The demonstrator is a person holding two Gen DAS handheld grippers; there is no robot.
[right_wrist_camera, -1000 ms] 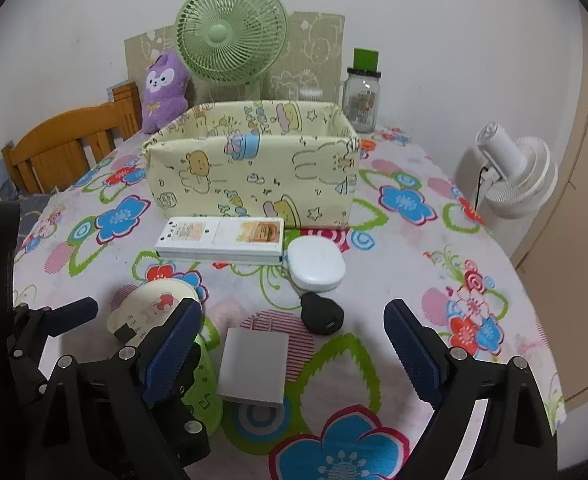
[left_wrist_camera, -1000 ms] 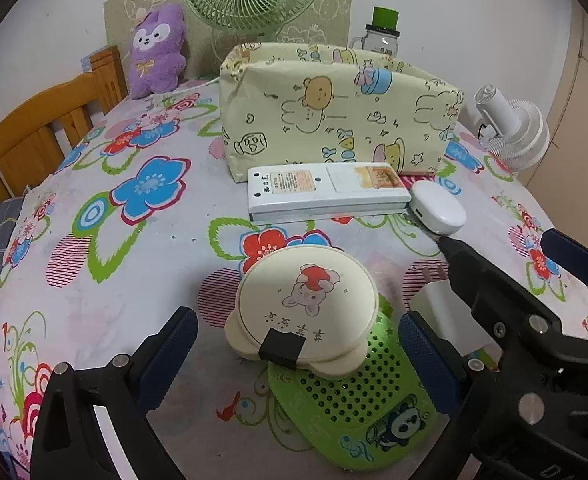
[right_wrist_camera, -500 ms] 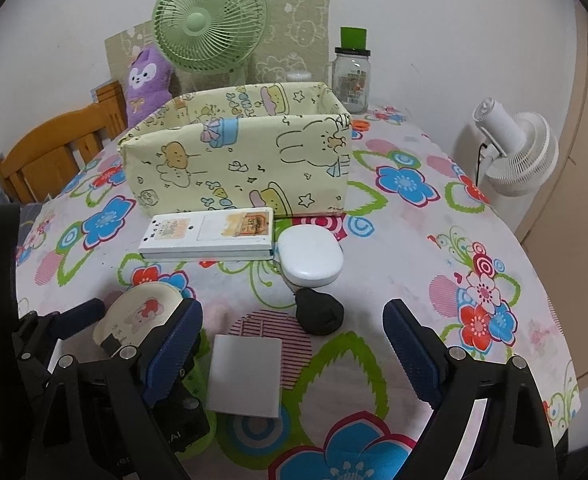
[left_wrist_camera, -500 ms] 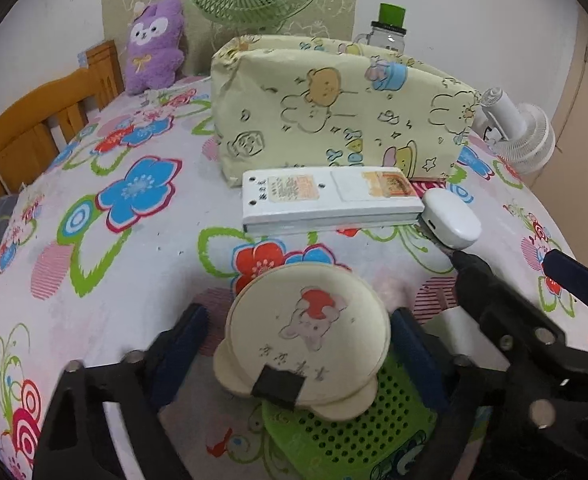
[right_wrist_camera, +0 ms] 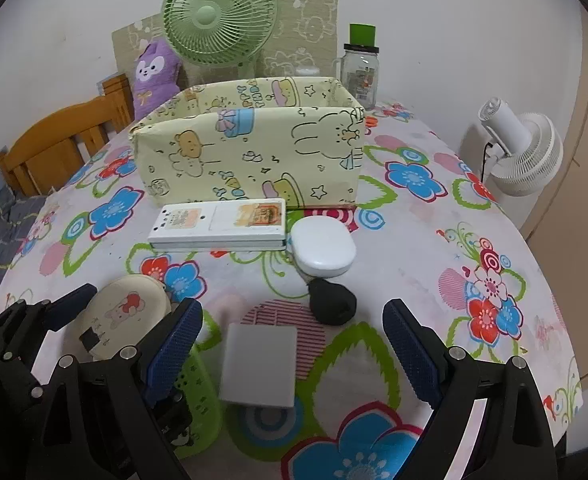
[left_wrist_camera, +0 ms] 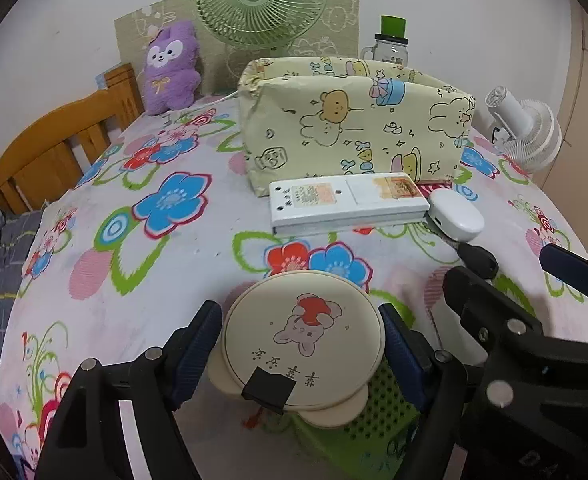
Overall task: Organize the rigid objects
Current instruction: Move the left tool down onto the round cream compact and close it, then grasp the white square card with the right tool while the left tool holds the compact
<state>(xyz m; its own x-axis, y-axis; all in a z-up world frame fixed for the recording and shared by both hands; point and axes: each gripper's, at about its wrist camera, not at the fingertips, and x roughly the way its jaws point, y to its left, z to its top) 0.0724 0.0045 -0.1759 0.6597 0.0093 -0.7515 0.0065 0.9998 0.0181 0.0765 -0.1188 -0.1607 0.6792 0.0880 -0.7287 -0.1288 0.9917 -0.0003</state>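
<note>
My left gripper (left_wrist_camera: 300, 348) is shut on a round cream case with a bunny print (left_wrist_camera: 304, 336), its blue pads touching both sides; the case also shows in the right wrist view (right_wrist_camera: 120, 314). Under it lies a green perforated item (left_wrist_camera: 346, 420). My right gripper (right_wrist_camera: 292, 352) is open and empty above a grey square block (right_wrist_camera: 260, 364). A black lump (right_wrist_camera: 332, 302), a white oval case (right_wrist_camera: 322, 246) and a long white box (right_wrist_camera: 220, 224) lie further back. A yellow cartoon-print storage box (right_wrist_camera: 254, 152) stands open behind them.
A green fan (right_wrist_camera: 220, 12), a purple plush (right_wrist_camera: 150, 76) and a jar with a green lid (right_wrist_camera: 360, 70) stand at the back. A white fan (right_wrist_camera: 524, 152) is off the table's right edge. A wooden chair (right_wrist_camera: 58, 140) is at the left.
My left gripper moved forward around the cream case and closed on it; the case now sits higher, above the green item. The right gripper stayed open and shifted slightly.
</note>
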